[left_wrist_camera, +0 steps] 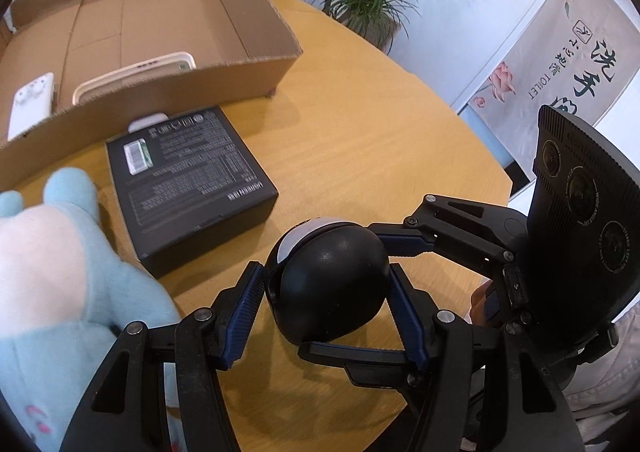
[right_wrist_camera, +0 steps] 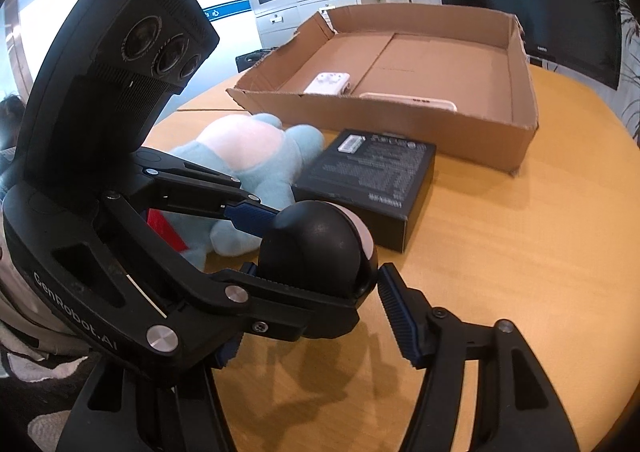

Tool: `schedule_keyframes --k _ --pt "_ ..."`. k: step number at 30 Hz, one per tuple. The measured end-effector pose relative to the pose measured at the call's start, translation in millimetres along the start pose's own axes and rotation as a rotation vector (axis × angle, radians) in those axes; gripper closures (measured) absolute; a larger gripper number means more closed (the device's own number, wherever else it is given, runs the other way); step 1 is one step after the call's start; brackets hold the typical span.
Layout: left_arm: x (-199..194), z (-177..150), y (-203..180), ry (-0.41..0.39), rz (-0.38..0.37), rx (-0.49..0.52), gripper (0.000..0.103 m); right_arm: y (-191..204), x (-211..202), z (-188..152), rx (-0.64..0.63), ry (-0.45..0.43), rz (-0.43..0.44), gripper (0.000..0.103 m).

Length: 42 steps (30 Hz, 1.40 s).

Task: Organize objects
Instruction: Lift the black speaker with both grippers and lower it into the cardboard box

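The left gripper (left_wrist_camera: 328, 316) is squeezing a round black thing with a white face (left_wrist_camera: 332, 284), and its blue pads are pressing on both sides of it. The right gripper (left_wrist_camera: 360, 292) is reaching in too. One of its blue fingers (right_wrist_camera: 394, 310) is sitting just beside the round thing's white edge, but I cannot tell if it is touching. The word "GenRobot.AI" is showing on the left gripper's side in the right wrist view.

The round thing is hanging over the yellow wooden table (left_wrist_camera: 380, 132). Behind it, the big cardboard box (right_wrist_camera: 460, 132) is lying open on the table. Inside the box, a white tray (right_wrist_camera: 408, 100) and a small white gadget (right_wrist_camera: 326, 83) are resting near the front wall.

Between the round thing and the box, a black carton (right_wrist_camera: 368, 180) is lying flat, full of tiny white writing too small to read. A blue and pink plush toy (right_wrist_camera: 248, 160) is lying just beside the carton.

Far behind the table, a cloth banner (left_wrist_camera: 560, 64) is hanging, showing "TOILET".
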<state>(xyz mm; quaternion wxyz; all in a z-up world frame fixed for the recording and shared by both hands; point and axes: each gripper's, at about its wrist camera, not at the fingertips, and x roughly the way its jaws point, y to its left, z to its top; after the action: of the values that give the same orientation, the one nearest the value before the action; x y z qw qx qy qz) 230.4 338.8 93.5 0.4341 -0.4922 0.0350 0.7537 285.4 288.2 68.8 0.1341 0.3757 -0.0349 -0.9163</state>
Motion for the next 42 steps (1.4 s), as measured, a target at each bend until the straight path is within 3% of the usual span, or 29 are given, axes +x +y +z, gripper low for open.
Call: schedule_keyframes --k 9,28,42 --pt "-27.9 14.4 9.8 -0.044 0.017 0.014 0.042 11.9 -0.7 30.2 -0.05 -0.022 -0.013 0.044" --pt "-86.3 77.6 35.2 -0.133 0.077 0.052 0.042 17.9 -0.1 112.1 -0.137 -0.073 -0.035 0.044" --pt "-108.0 106.8 56.5 -0.183 0.102 0.054 0.042 19.3 12.0 153.6 -0.186 -0.111 -0.034 0.044"
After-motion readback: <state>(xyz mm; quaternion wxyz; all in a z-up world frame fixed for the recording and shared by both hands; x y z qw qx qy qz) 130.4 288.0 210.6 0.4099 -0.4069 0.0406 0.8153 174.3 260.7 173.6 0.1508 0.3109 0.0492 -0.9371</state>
